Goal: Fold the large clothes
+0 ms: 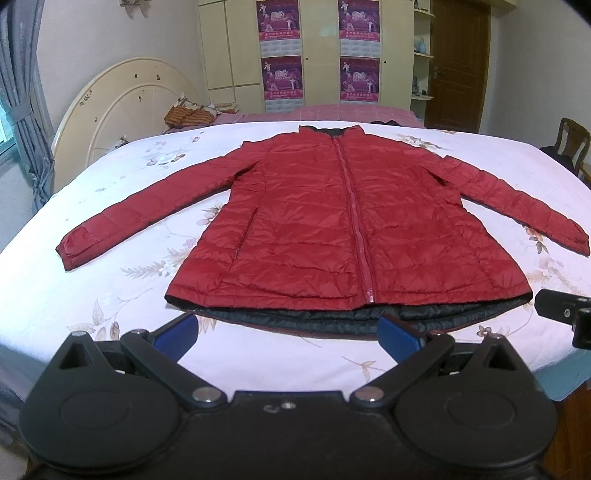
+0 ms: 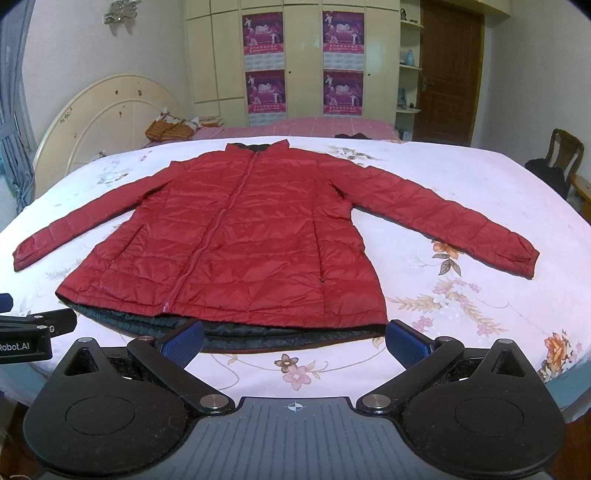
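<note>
Jacket (image 1: pixel 347 221) lies flat just beyond both spread grippers (image 1: pixel 291 334) (image 2: pixel 295 341).

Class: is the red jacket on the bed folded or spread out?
Spread out: the red jacket lies flat, zipped, both sleeves extended sideways on the bed.

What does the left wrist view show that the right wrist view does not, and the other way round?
Only the left wrist view shows the blue curtain in full and the right hand-held gripper at its edge. Only the right wrist view shows the silver wall ornament and the left hand-held gripper, with lettering on it. Both show the red jacket spread flat and zipped on the floral bedsheet, untouched, and each camera's own gripper open.
</note>
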Available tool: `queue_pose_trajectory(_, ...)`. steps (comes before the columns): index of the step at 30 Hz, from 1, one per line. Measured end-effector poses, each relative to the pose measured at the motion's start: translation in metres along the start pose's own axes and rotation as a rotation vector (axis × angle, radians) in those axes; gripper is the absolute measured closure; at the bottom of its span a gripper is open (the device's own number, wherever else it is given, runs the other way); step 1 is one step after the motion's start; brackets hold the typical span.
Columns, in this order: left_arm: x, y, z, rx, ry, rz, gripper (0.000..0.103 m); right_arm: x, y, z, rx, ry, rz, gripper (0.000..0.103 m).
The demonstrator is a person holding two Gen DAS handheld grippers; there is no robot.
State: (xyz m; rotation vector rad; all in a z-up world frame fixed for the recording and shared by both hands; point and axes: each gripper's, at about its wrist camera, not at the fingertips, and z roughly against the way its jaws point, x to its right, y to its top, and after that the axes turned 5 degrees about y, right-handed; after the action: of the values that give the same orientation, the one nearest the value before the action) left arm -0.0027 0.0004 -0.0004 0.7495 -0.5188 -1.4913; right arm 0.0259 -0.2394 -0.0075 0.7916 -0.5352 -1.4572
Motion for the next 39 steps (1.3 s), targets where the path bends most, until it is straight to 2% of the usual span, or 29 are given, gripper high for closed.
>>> queue_pose_trajectory(39, -0.0001, 0.0014, -0.0023, -0.006, 0.004, 0.009, 0.000, 0.0033, 0.0010, -0.0018, -0.005, 0.000, 0.002, 0.000)
